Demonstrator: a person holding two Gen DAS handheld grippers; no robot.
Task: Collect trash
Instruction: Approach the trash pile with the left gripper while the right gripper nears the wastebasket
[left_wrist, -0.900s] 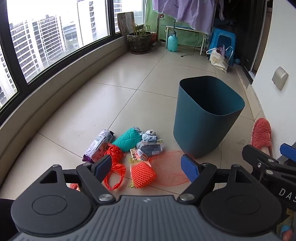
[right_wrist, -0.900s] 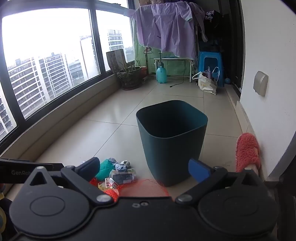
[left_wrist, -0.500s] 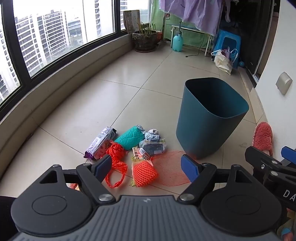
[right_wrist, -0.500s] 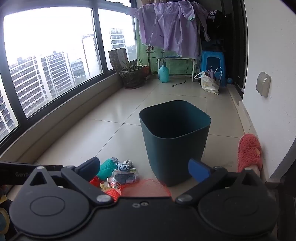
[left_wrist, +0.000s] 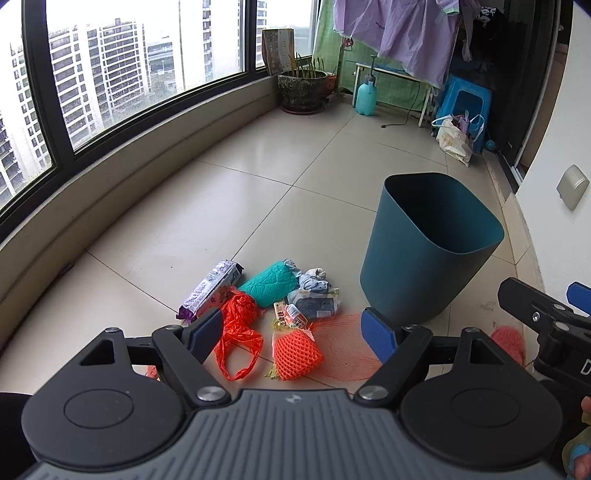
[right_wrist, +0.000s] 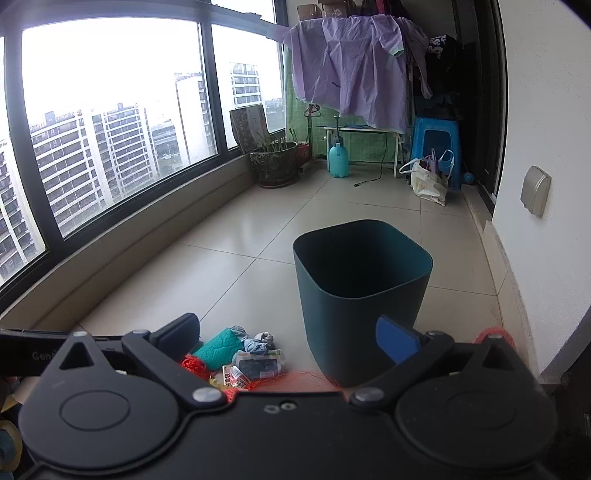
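A dark teal bin (left_wrist: 428, 247) (right_wrist: 362, 291) stands upright and open-topped on the tiled floor. Left of it lies a heap of trash: a purple wrapper (left_wrist: 210, 290), a teal crumpled packet (left_wrist: 267, 284) (right_wrist: 218, 347), a red plastic bag (left_wrist: 240, 332), an orange foam net (left_wrist: 295, 354), a flat orange mesh (left_wrist: 343, 350), a clear packet (left_wrist: 314, 302) (right_wrist: 258, 363) and crumpled tissue (left_wrist: 314, 278). My left gripper (left_wrist: 291, 332) hangs open above the heap, nothing between its fingers. My right gripper (right_wrist: 291, 336) is open too, near the bin, holding nothing. It shows at the left wrist view's right edge (left_wrist: 546, 317).
A curved window sill (left_wrist: 110, 192) runs along the left. A white wall (left_wrist: 554, 155) with a grey cover plate closes the right. A red slipper (left_wrist: 508, 339) lies beside the bin. Far back stand a plant pot (left_wrist: 301, 90), a spray bottle (left_wrist: 365, 98), a blue stool (left_wrist: 467, 99) and bags.
Both views have tilted up slightly and shifted, so the bin and heap sit a little lower and farther right. Both grippers stay open; nothing has been grasped.
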